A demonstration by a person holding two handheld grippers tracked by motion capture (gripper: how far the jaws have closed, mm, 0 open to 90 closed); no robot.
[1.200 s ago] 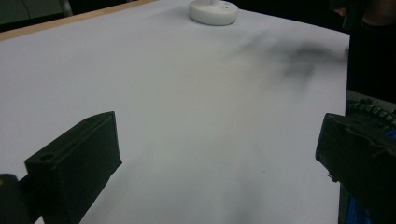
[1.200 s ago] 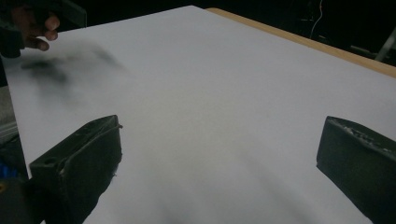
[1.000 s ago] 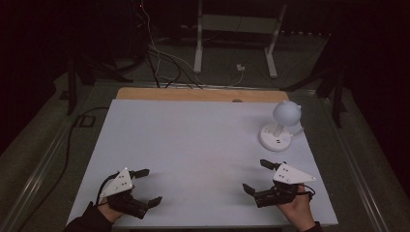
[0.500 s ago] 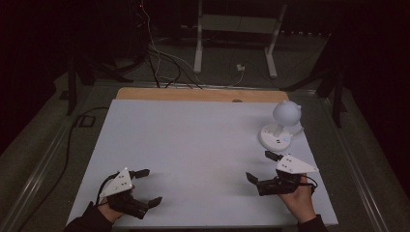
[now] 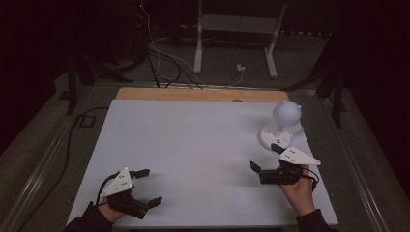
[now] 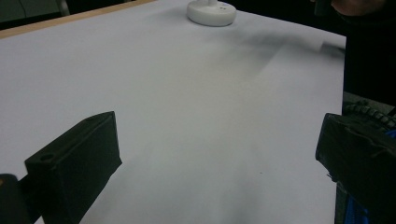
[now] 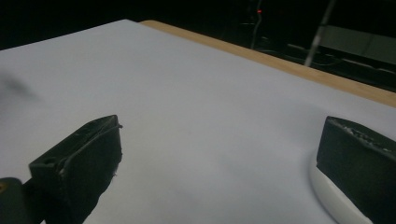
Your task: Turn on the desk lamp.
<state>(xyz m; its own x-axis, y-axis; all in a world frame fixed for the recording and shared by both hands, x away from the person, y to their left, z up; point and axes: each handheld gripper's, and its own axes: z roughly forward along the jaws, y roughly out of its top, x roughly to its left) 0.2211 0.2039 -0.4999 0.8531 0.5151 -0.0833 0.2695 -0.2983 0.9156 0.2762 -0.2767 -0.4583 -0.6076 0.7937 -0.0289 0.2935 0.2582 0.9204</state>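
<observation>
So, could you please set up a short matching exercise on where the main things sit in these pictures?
Things:
1. left tongs
2. right tongs
3. white lamp
4. wooden strip

Places or states:
A. along the far edge of the table
B. open, near the front left corner
C. standing on its round base at the right side, beyond the hand
D. open, close in front of the round base

Pairs: 1-B, 2-D, 3-C, 4-A
</observation>
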